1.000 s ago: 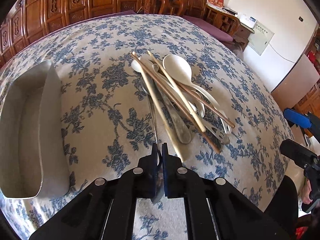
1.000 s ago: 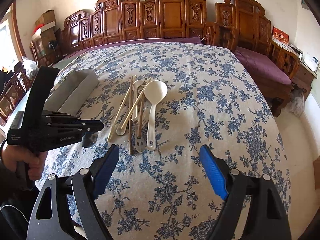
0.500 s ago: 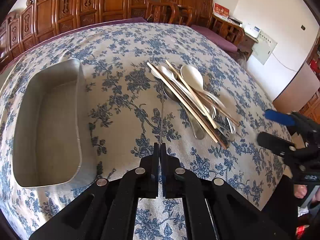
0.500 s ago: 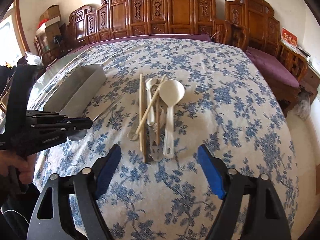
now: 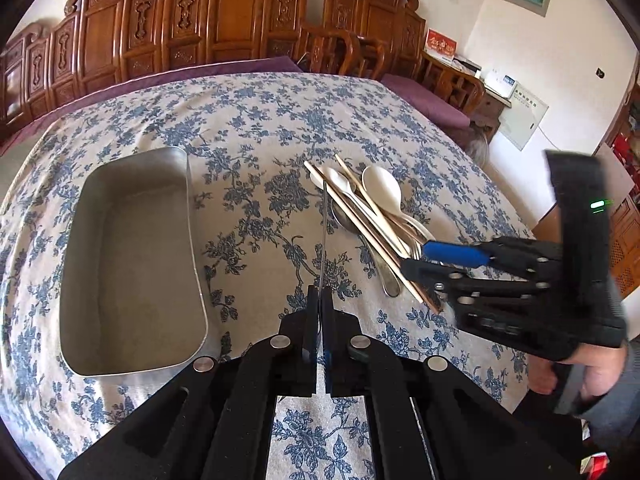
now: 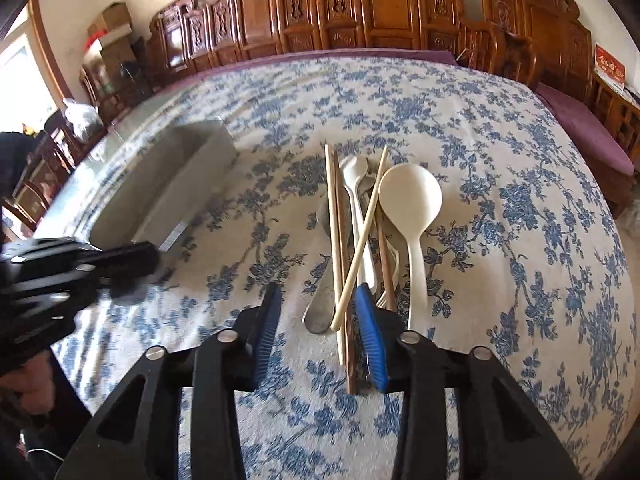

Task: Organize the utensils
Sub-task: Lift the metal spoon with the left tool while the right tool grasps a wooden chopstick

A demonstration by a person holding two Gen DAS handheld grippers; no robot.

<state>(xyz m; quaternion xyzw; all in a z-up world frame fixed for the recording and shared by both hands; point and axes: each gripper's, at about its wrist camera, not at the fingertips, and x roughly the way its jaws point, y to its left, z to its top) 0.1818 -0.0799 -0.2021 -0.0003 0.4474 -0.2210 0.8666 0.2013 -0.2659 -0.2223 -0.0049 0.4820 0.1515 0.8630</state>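
Observation:
My left gripper is shut on a thin metal utensil, seen edge-on and held above the cloth between the metal tray and the utensil pile. The pile holds a large white spoon, a small white spoon, several chopsticks and a metal spoon. My right gripper is at the pile's near end. Its jaws are closing, with the metal spoon's handle and chopstick ends between the blue pads, which do not clamp them. The left wrist view shows the right gripper over those ends.
A blue floral cloth covers the table. Carved wooden chairs line the far side, and a purple cushion lies at the right. The tray sits left of the pile. A hand holds the right gripper.
The left gripper has risen and swung left toward the tray, carrying the thin utensil clear of the pile. The right gripper has come down to the pile's near ends and its jaws have narrowed.

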